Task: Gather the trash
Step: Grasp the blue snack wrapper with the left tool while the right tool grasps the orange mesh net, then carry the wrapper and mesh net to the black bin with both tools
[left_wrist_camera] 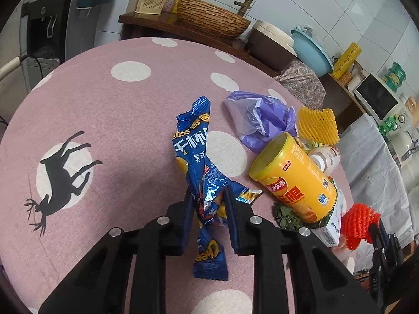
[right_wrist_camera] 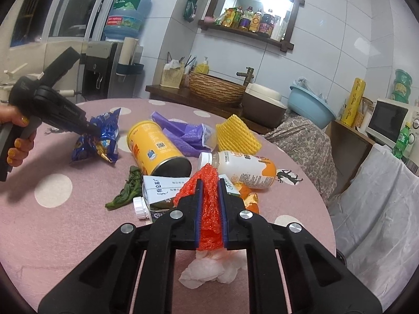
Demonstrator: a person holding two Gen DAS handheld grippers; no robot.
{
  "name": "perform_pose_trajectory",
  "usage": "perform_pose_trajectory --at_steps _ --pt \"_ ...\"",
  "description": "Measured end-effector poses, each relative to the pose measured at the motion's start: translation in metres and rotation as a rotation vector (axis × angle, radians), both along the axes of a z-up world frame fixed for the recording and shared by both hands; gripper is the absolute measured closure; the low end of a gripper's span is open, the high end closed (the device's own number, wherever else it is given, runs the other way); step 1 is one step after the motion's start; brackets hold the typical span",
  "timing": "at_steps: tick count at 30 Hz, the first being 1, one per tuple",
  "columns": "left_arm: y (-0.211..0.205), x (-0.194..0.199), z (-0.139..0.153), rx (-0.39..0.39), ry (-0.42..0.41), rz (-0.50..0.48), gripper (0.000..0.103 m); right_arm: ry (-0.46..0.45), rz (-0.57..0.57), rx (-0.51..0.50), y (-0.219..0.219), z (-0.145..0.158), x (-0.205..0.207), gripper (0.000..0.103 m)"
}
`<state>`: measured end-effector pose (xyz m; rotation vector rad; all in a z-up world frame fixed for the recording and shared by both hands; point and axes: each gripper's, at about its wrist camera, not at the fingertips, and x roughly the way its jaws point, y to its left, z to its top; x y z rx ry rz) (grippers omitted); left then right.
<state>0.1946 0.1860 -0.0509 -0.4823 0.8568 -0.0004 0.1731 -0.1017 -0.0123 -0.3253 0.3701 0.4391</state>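
We have the left gripper [left_wrist_camera: 207,204] pinched on a crinkled, glossy blue snack bag [left_wrist_camera: 200,157], its foil twisted into a long creased strip between the two black fingers and lying on the pink cloth. Our right gripper [right_wrist_camera: 208,204] squeezes a red foam net sleeve [right_wrist_camera: 208,204], a bumpy, soft mesh bulging above and below the blue-edged pads.

Just beside the bag lies a smooth yellow cylindrical chip can [left_wrist_camera: 293,178] on its side, its open mouth towards the left wrist camera. Behind it sit a wrinkled, translucent purple plastic bag [left_wrist_camera: 262,120] and a yellow foam net [left_wrist_camera: 318,124] with a ribbed lattice. Near the red sleeve we see a boxy white carton [right_wrist_camera: 162,187], a limp green leaf [right_wrist_camera: 125,191], a rounded white bottle [right_wrist_camera: 241,166] lying flat, and crumpled white tissue [right_wrist_camera: 207,269]. All rests on the round table's pink, white-dotted tablecloth [left_wrist_camera: 104,104].
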Motion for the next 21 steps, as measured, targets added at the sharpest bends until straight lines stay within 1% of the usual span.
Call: perform_pose_trajectory --at_steps 3,8,11,15,19,21 --pt "0.002 -0.005 0.006 0.009 -0.015 0.015 0.082 0.0 0.016 0.03 -0.003 0.007 -0.003 0.091" --pt "0.004 -0.02 0.024 0.037 -0.074 0.034 0.083 -0.002 0.035 0.069 -0.009 0.016 -0.011 0.091" --pt "-0.001 -0.03 0.04 0.076 -0.118 0.037 0.084 0.002 0.054 0.092 -0.012 0.021 -0.015 0.091" --pt "-0.012 -0.04 0.061 0.111 -0.181 0.023 0.084 0.005 0.075 0.118 -0.015 0.029 -0.022 0.091" --pt "-0.032 -0.048 0.087 0.161 -0.257 -0.014 0.084 0.018 0.096 0.162 -0.021 0.036 -0.026 0.091" --pt "-0.044 -0.048 0.098 0.172 -0.288 -0.041 0.084 0.025 0.105 0.185 -0.024 0.039 -0.027 0.091"
